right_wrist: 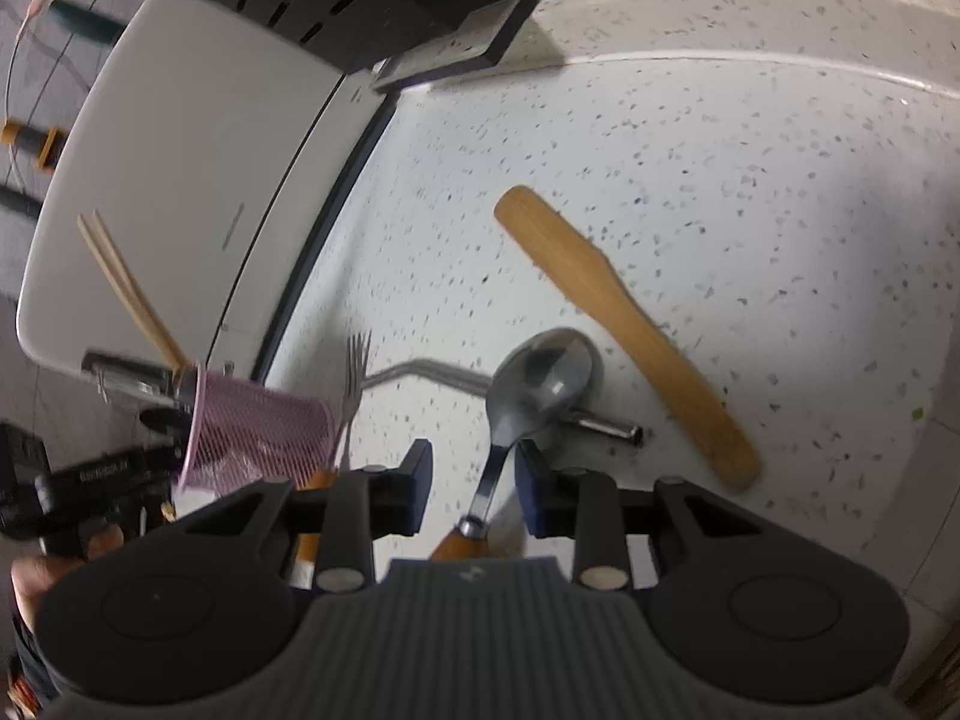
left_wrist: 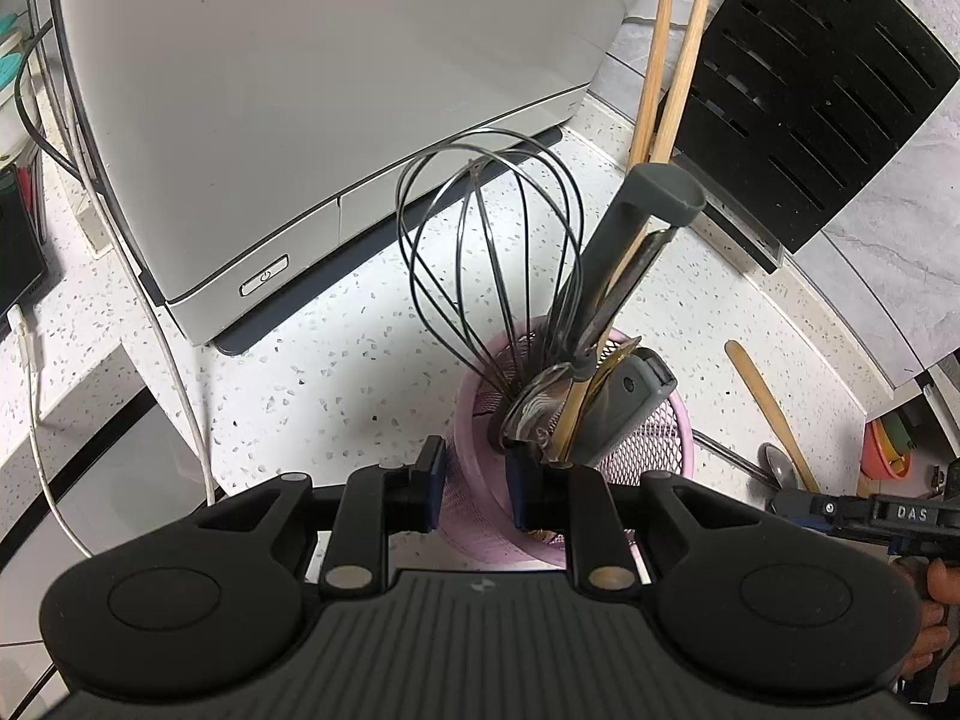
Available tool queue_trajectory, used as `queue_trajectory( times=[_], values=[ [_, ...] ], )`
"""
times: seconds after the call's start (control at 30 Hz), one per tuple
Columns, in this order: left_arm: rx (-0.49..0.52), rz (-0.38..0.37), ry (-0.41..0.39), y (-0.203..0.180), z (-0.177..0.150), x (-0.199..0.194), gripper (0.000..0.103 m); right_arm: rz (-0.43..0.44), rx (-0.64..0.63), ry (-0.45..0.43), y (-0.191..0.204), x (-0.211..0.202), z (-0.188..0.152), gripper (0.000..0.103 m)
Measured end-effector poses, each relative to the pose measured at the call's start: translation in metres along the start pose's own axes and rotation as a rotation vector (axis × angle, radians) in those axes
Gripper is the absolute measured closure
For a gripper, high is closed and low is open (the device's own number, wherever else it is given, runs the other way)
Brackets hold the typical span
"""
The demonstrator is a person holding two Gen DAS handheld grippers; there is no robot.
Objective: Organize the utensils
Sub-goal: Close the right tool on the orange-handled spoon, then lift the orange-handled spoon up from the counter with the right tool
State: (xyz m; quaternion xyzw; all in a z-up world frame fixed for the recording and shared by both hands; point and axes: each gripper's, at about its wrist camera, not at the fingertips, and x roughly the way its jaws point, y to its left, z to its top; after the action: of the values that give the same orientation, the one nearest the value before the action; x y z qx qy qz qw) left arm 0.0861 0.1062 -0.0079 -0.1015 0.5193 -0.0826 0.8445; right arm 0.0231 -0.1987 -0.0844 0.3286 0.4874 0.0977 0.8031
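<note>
Pink mesh utensil cup [left_wrist: 636, 438] stands on speckled counter [left_wrist: 336, 372], just below centre in left wrist view. Left gripper [left_wrist: 474, 480] clamps the cup's near rim: 1 pad outside the wall, 1 inside, mesh pinched between. Cup holds a wire whisk [left_wrist: 492, 258] leaning to 11 o'clock, 2 wooden chopsticks [left_wrist: 666, 78] pointing to 1 o'clock, a grey-handled tool [left_wrist: 636, 228] and a spoon bowl [left_wrist: 540, 402].

In right wrist view, a spoon [right_wrist: 540, 378] w/ wooden handle lies on the counter, its metal neck running between the pads of the right gripper [right_wrist: 474, 480]. Jaws part-open, pads not touching the neck; nothing gripped. Wooden spatula [right_wrist: 624, 330] lies at 2 o'clock from the spoon, angled, close but apart. A fork [right_wrist: 357, 372] lies at 9 o'clock of the spoon, beside the cup. White appliance [left_wrist: 300, 90] sits behind the cup, black slotted rack [left_wrist: 816, 78] at 1 o'clock.
</note>
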Motion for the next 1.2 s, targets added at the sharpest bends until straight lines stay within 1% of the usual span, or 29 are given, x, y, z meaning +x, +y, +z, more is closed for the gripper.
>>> queue_trajectory(
  times=[0.07,0.13,0.17,0.27,0.33,0.4,0.67,1.0,1.2],
  values=[
    [0.001,-0.002,0.001,0.001,0.000,0.000,0.080,0.021,0.036,-0.005,-0.005,0.002,0.002,0.078],
    [0.000,-0.003,0.002,0.001,0.000,0.001,0.079,0.028,0.061,-0.010,-0.010,0.002,0.003,0.087],
    [0.001,-0.003,0.003,0.001,0.000,0.001,0.079,0.023,0.060,-0.010,-0.012,0.002,0.003,0.095],
    [0.003,0.002,0.005,0.000,0.000,0.002,0.079,0.029,0.067,-0.010,-0.015,0.004,0.002,0.098],
    [0.006,0.006,0.006,-0.001,0.000,0.002,0.079,0.027,0.061,-0.012,-0.016,0.004,0.001,0.099],
    [0.007,0.006,0.006,-0.001,0.000,0.002,0.079,0.019,0.046,-0.015,-0.014,0.002,0.001,0.103],
    [0.006,0.005,0.007,-0.001,0.000,0.003,0.078,-0.014,-0.080,-0.073,0.010,-0.009,-0.002,0.103],
    [0.005,0.004,0.007,0.000,0.000,0.003,0.078,-0.111,-0.351,-0.166,0.054,-0.014,-0.008,0.103],
    [-0.001,-0.001,0.010,0.001,0.000,0.004,0.078,-0.112,-0.450,-0.205,0.081,-0.012,-0.010,0.103]
  ],
)
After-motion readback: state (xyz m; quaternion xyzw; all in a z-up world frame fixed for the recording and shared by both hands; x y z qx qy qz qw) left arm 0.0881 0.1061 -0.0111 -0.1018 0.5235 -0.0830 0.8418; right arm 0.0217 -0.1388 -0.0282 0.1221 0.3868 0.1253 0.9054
